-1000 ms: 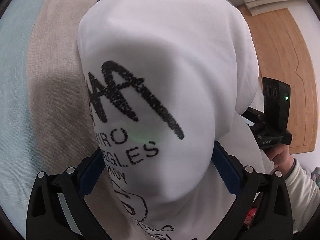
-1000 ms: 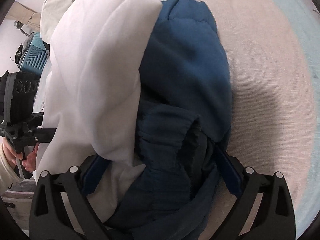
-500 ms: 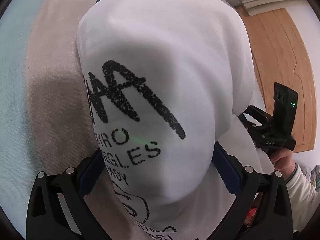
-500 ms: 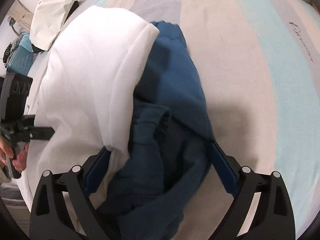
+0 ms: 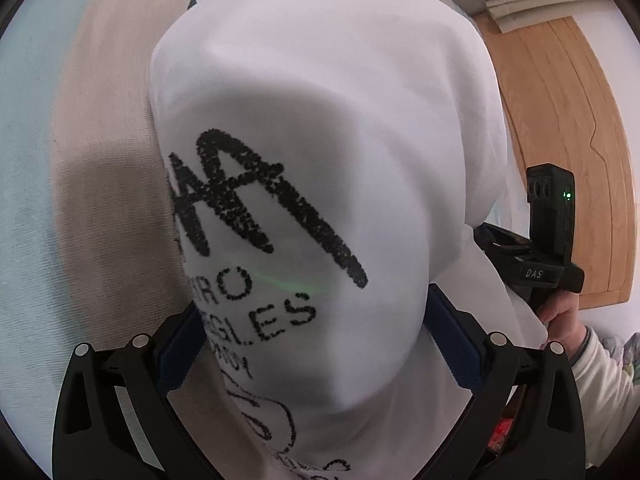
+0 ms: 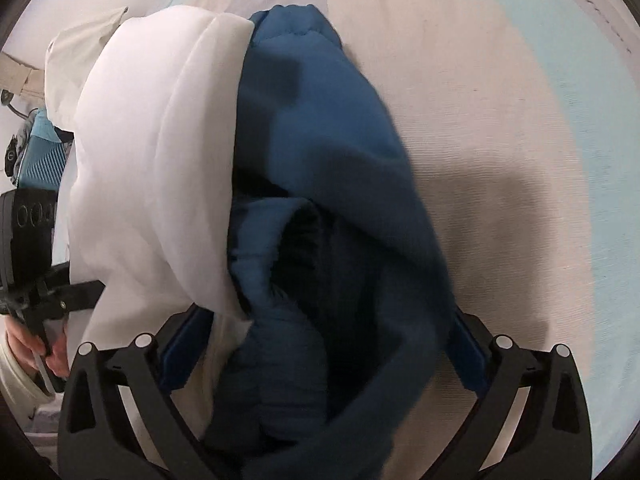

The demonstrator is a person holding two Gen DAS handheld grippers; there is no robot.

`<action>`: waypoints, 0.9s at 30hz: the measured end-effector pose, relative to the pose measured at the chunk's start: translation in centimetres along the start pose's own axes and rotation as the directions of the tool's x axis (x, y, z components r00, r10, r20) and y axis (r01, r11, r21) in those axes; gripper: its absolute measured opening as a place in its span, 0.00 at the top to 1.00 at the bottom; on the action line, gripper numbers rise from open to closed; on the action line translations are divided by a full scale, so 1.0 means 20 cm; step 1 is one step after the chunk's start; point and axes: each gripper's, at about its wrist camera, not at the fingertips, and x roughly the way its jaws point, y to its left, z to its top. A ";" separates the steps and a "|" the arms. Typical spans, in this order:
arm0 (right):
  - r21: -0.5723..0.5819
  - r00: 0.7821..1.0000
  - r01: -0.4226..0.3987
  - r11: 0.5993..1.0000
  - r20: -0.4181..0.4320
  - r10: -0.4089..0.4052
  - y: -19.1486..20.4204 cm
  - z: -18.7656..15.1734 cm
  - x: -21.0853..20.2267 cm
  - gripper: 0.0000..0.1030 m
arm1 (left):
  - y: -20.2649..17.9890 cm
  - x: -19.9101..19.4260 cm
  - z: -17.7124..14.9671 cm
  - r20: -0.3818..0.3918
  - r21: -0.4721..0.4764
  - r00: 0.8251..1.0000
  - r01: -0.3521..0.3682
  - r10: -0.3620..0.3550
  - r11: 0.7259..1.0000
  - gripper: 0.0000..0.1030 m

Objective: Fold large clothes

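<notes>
Two garments lie bunched over the striped bedspread (image 6: 500, 128) under your tools: a white printed top (image 5: 320, 128) and a blue garment (image 6: 328, 152) tucked beside and partly beneath it. Your left gripper (image 5: 316, 344) straddles the white cloth, jaws spread wide, though you cannot tell whether the pads press it. Your right gripper (image 6: 320, 344) has just been opening, its jaws now fully apart with the blue folds loose between them.

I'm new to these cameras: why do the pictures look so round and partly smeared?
Left wrist view: a fisheye lens bends the wooden headboard and darkens the corners; a faint green streak crosses the white shirt. Right wrist view: the blue garment has soft, smeared edges, and a shadow falls on the bedsheet.
</notes>
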 end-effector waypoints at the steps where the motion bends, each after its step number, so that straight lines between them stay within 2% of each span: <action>1: -0.010 1.000 -0.008 1.000 -0.003 0.008 0.01 0.00 0.00 0.06 | 0.00 0.01 0.00 0.000 -0.001 1.000 -0.001 0.001 1.000 0.05; 4: -0.066 0.999 -0.019 0.998 -0.027 0.018 0.07 -0.03 0.00 0.08 | -0.05 0.01 0.01 -0.001 0.022 1.000 -0.026 0.026 0.999 0.05; 5: -0.069 0.999 -0.035 0.997 -0.031 0.033 0.07 -0.03 0.01 0.15 | -0.07 0.01 0.01 -0.002 0.030 0.999 -0.038 0.038 0.999 0.05; 7: -0.076 0.999 -0.028 0.997 -0.027 0.026 0.08 -0.13 0.02 0.20 | -0.10 0.01 0.03 -0.001 0.045 0.998 -0.057 0.058 0.997 0.06; 9: -0.070 0.999 -0.042 0.997 -0.024 0.041 0.07 -0.14 -0.01 0.36 | -0.13 0.01 0.03 0.007 0.053 0.998 -0.070 0.070 0.996 0.13; 10: -0.070 0.998 -0.067 0.995 -0.022 0.065 0.08 -0.15 -0.02 0.54 | -0.15 0.00 0.03 0.014 0.064 0.997 -0.083 0.082 0.995 0.18; 11: -0.071 0.996 -0.090 0.993 -0.017 0.089 0.08 -0.20 -0.02 0.67 | -0.17 0.00 0.03 0.019 0.076 0.995 -0.095 0.093 0.993 0.23; 12: -0.071 0.995 -0.096 0.993 -0.012 0.096 0.09 -0.20 -0.03 0.72 | -0.18 -0.01 0.03 0.021 0.082 0.995 -0.100 0.099 0.992 0.26; 13: -0.065 0.995 -0.103 0.993 -0.011 0.102 0.09 -0.21 -0.04 0.76 | -0.19 -0.02 0.03 0.026 0.084 0.994 -0.108 0.106 0.991 0.33; 17: -0.053 0.995 -0.102 0.993 0.017 0.103 0.13 -0.23 0.01 0.81 | -0.23 -0.07 0.02 0.039 0.106 0.992 -0.123 0.120 0.987 0.49; 18: -0.041 0.993 -0.113 0.993 0.032 0.114 0.19 -0.25 0.00 0.82 | -0.23 -0.07 0.01 0.043 0.115 0.992 -0.125 0.121 0.985 0.51; 20: -0.032 0.990 -0.128 0.991 0.056 0.129 0.19 -0.28 -0.03 0.83 | -0.29 -0.10 0.02 0.050 0.141 0.990 -0.135 0.129 0.981 0.56; 24: -0.028 0.987 -0.137 0.990 0.081 0.139 0.01 -0.32 -0.17 0.83 | -0.38 -0.14 0.02 0.060 0.171 0.988 -0.148 0.140 0.974 0.59; 27: -0.044 0.986 -0.133 0.990 0.099 0.137 0.02 -0.35 -0.22 0.83 | -0.45 -0.16 0.02 0.070 0.183 0.988 -0.150 0.139 0.972 0.61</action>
